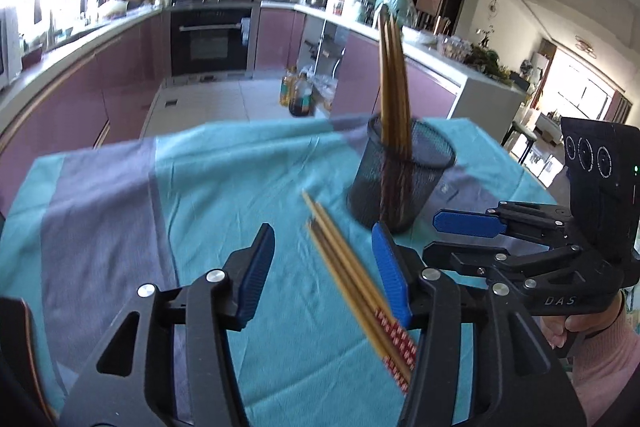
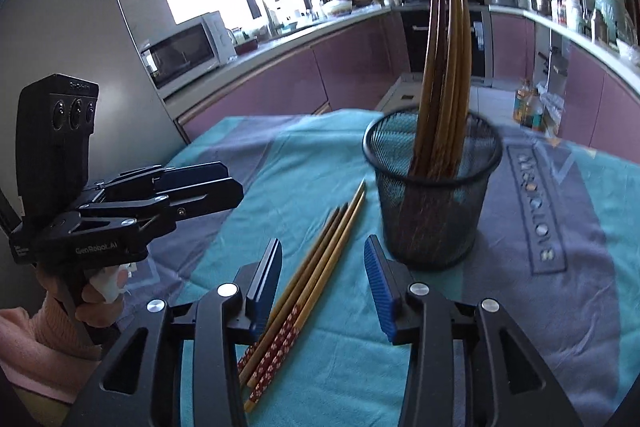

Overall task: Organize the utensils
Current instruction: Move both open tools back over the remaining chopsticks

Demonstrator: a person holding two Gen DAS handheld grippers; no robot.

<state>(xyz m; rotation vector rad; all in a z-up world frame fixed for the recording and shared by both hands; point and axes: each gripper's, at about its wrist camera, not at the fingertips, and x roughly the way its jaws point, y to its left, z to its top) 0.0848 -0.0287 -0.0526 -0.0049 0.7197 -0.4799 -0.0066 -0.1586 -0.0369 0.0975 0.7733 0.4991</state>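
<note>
Both our left gripper (image 1: 323, 271) and right gripper (image 2: 323, 283) gape empty over the loose chopsticks (image 2: 308, 291); we might knock the mesh cup (image 2: 432, 203) nearby.

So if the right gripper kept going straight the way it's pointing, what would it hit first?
Most likely the loose chopsticks lying on the teal cloth: they sit between the open pads of the right gripper. The mesh cup stands just right of that line, though depth is uncertain.

Table cloth (image 2: 340, 355); mesh cup (image 2: 432, 211), loose chopsticks (image 2: 320, 267).
</note>
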